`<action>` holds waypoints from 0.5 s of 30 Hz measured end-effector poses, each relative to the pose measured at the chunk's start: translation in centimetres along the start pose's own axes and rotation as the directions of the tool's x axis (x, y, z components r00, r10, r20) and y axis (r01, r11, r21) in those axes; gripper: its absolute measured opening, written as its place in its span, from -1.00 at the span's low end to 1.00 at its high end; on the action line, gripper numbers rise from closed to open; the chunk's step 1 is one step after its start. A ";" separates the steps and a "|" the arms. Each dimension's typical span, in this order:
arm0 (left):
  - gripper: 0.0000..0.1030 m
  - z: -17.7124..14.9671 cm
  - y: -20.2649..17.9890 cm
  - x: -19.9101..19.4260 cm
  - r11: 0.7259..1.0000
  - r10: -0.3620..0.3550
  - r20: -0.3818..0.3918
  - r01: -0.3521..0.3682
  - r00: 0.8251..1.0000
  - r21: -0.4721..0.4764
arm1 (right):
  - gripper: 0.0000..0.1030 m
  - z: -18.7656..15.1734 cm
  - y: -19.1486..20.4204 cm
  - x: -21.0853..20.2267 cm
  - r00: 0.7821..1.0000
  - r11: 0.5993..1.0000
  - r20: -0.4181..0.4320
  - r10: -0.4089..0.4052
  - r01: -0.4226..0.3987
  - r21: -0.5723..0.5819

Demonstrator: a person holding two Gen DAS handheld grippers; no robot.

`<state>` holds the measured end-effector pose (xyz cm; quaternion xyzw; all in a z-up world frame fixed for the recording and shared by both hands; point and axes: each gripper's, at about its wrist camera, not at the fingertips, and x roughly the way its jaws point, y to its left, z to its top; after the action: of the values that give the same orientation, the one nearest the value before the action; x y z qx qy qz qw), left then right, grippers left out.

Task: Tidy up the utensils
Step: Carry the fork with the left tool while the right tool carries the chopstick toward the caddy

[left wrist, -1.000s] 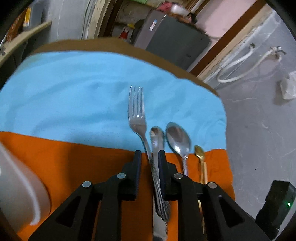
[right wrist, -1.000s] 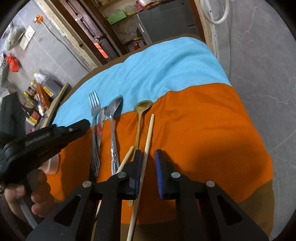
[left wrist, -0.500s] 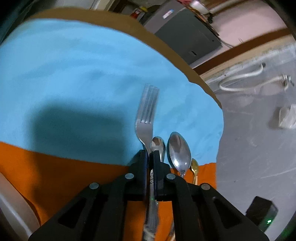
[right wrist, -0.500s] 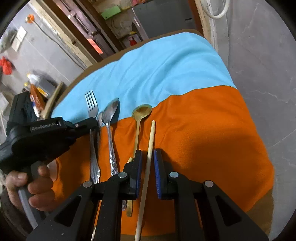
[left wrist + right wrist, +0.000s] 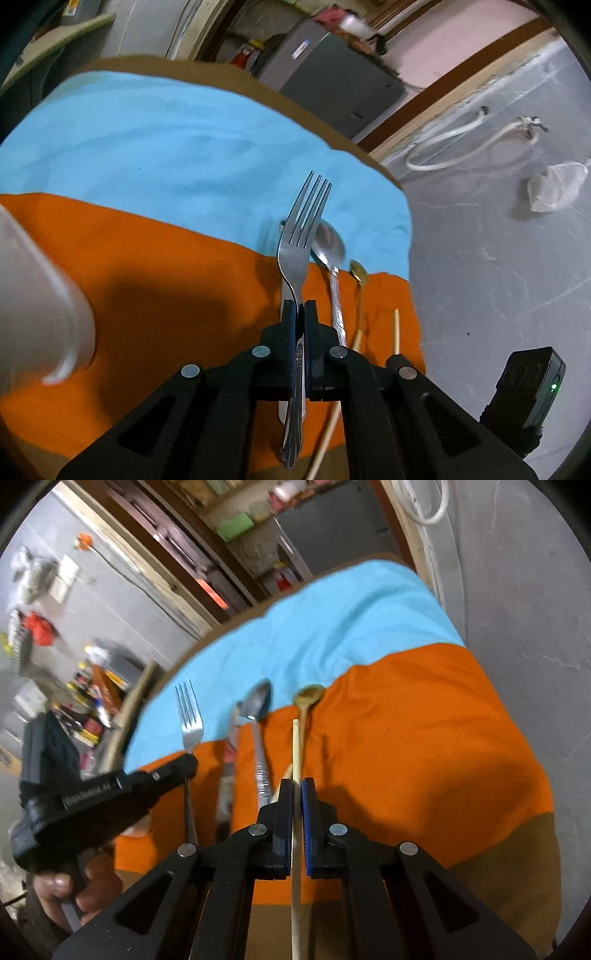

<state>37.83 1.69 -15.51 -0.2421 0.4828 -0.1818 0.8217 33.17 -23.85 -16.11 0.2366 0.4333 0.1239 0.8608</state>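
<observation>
Steel fork (image 5: 301, 236) clamped by its handle in the left gripper (image 5: 299, 312), jaws fully closed on it, tines pointing far over the blue cloth (image 5: 166, 147), lifted clear of the orange cloth (image 5: 166, 280). Pale wooden chopstick (image 5: 295, 753) pinched in the right gripper (image 5: 294, 794), jaws just drawn tight around it. Near the colour seam, side by side: steel spoon (image 5: 258, 709), wooden spoon (image 5: 308, 698), a second chopstick (image 5: 286, 773) just left.

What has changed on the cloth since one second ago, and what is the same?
The left gripper closed on the fork and lifted it off the cloth. The right gripper closed on one chopstick. The silver spoon, the golden spoon and the knife stayed lying where they were.
</observation>
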 end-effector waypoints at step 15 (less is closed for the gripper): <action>-0.97 -1.5 -6.6 -4.5 0.981 -0.061 0.177 0.026 0.982 0.194 | -0.94 -0.2 3.3 -6.4 0.965 0.992 0.237 0.113 -0.094 -0.088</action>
<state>33.99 -1.70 -9.17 -0.1883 0.3806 -0.2225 0.8776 29.15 -23.67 -10.12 0.2392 0.3073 0.1553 0.9079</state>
